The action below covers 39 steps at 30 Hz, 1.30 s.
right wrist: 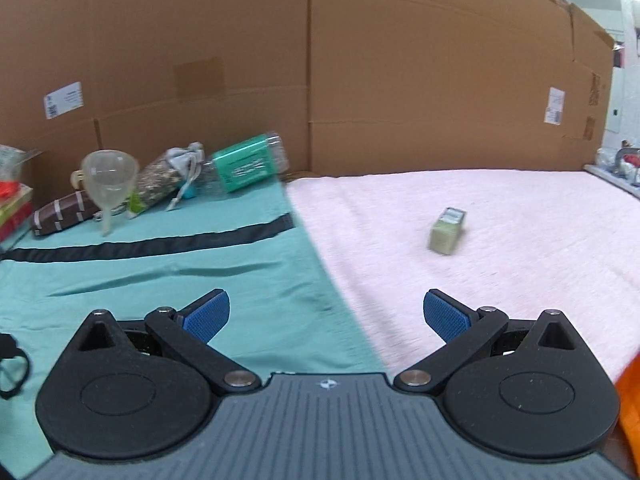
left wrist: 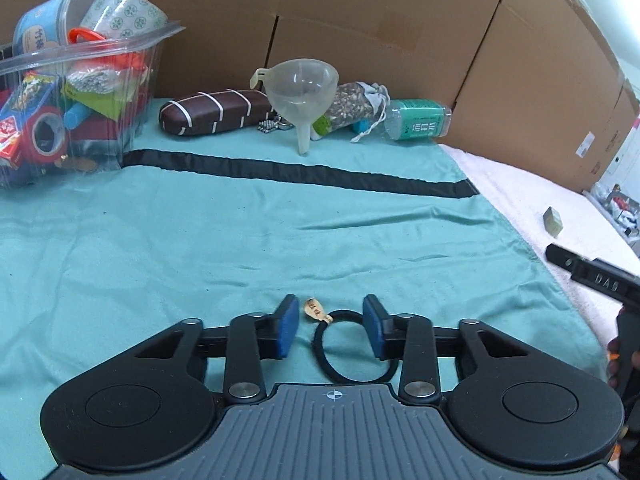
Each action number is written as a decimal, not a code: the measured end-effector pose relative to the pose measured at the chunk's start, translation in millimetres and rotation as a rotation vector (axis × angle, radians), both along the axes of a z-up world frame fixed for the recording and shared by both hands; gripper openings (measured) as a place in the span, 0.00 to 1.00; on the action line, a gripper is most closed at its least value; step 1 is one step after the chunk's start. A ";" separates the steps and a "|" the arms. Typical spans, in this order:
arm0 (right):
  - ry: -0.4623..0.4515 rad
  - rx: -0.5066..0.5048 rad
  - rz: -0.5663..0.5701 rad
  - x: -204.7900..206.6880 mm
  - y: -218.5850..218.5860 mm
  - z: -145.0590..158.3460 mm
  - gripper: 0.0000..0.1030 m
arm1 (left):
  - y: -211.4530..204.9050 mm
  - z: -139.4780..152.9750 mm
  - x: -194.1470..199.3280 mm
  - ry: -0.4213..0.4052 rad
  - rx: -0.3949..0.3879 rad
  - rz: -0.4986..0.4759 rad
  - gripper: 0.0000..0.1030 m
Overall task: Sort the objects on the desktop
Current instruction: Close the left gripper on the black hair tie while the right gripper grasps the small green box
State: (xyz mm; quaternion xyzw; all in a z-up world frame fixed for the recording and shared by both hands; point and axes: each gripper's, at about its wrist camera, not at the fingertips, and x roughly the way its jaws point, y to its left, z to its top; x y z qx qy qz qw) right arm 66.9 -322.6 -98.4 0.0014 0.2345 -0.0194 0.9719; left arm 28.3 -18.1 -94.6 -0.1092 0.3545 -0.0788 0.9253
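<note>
My left gripper (left wrist: 331, 326) is open, low over the teal cloth (left wrist: 200, 240), with a black hair tie (left wrist: 340, 368) and its small tan tag (left wrist: 315, 309) lying between the fingers. My right gripper (right wrist: 326, 314) is open and empty, over the seam between the teal cloth (right wrist: 160, 272) and the pink towel (right wrist: 500, 280). A small green box (right wrist: 447, 230) lies on the towel ahead of it. Along the back stand a clear funnel (left wrist: 301, 92), a brown glasses case (left wrist: 214, 112), a speckled pouch (left wrist: 352, 104) and a green bottle (left wrist: 418, 119).
A clear plastic bin (left wrist: 72, 92) full of sorted items stands at the back left. Cardboard boxes (left wrist: 400, 20) wall the back and right. The right gripper's body (left wrist: 592, 276) shows at the right edge of the left wrist view. A black stripe (left wrist: 300, 170) crosses the cloth.
</note>
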 end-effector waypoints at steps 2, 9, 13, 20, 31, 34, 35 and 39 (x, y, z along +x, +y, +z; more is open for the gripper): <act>-0.015 -0.016 -0.035 6.5 -12.2 2.8 1.00 | -1.1 -0.7 1.0 0.003 0.032 -0.003 0.12; -0.022 -0.080 -0.101 40.3 -43.8 4.4 1.00 | -2.2 -1.7 6.5 -0.007 0.057 -0.009 0.00; -0.016 -0.106 -0.123 59.9 -53.4 3.9 1.00 | -0.6 -1.1 19.1 0.005 0.038 0.013 0.00; 0.025 -0.117 -0.138 97.7 -66.4 -3.6 0.97 | -0.2 5.4 42.4 0.008 0.023 0.045 0.00; 0.094 -0.090 -0.137 126.2 -76.9 -13.0 0.78 | -5.3 0.4 73.8 0.036 0.021 0.065 0.00; 0.145 -0.074 -0.128 132.9 -78.4 -17.8 0.52 | -4.7 0.3 76.8 0.038 0.018 0.064 0.00; 0.151 -0.070 -0.130 133.2 -79.1 -18.5 0.42 | -4.2 0.2 77.3 0.039 0.016 0.064 0.00; 0.144 -0.065 -0.133 128.7 -80.0 -17.0 0.24 | -3.3 0.1 77.3 0.040 0.014 0.062 0.00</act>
